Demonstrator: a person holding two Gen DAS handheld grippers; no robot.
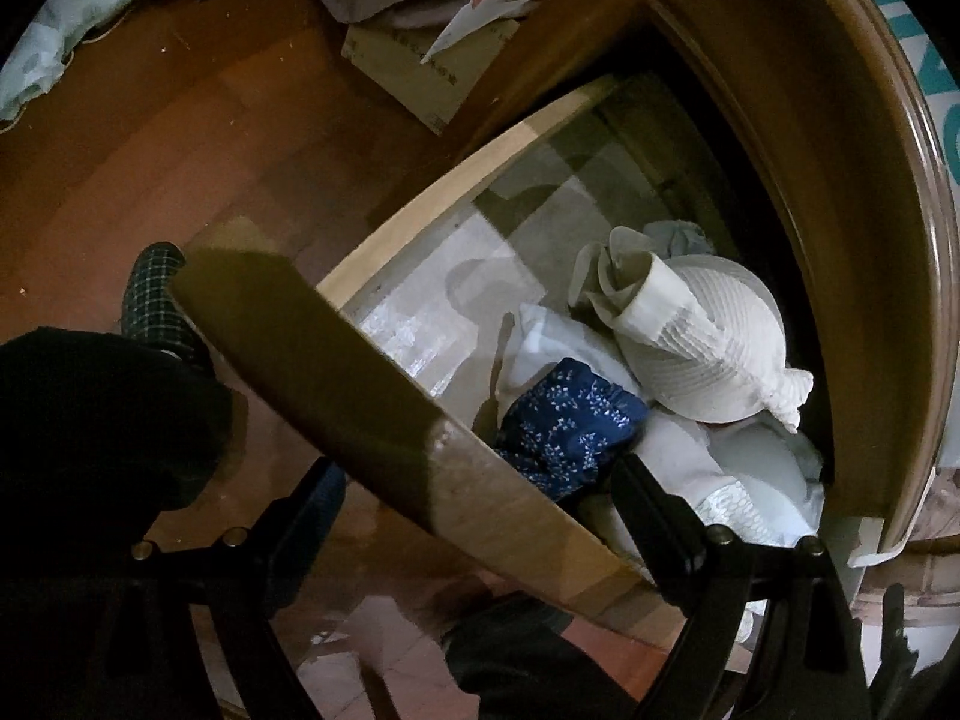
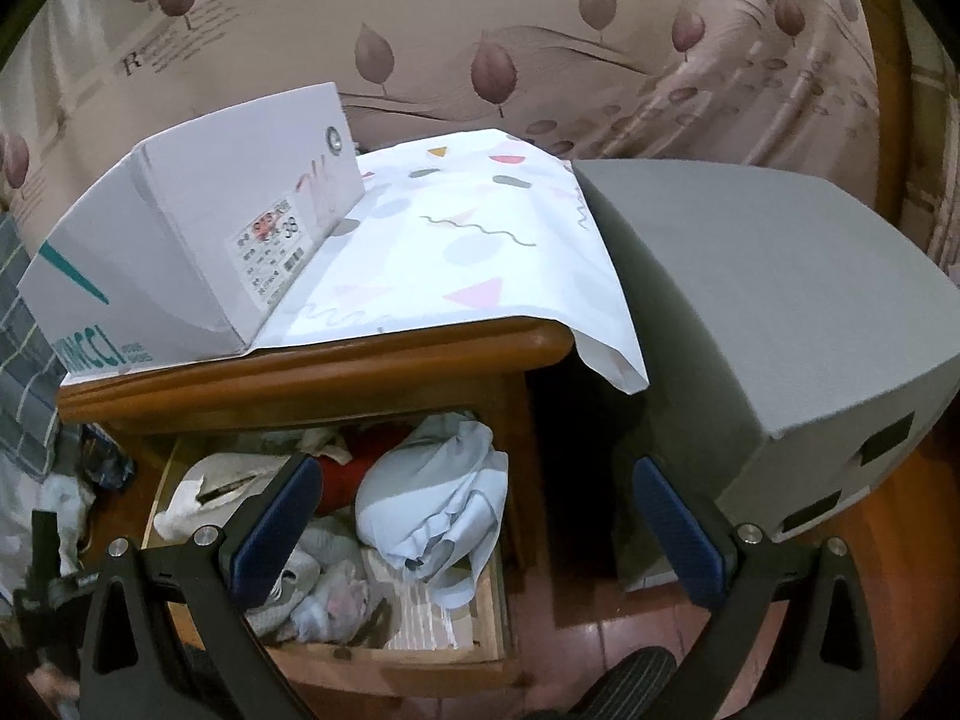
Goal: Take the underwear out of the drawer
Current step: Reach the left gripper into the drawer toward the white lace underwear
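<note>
Ok, drawer (image 1: 384,240) open, full of clothes. L gripper (image 1: 480,498) jaws wide, straddling drawer front; one finger inside, just beside blue patterned underwear (image 1: 570,420) near the front edge, contact unclear. White ribbed garment (image 1: 702,342) behind it. R gripper (image 2: 474,516) also wide, empty, above drawer w/ pale blue cloth (image 2: 432,492).

Crumpled garments, among them a blue white-speckled piece (image 1: 567,420), lie heaped inside the pulled-out wooden drawer (image 1: 384,252).
</note>
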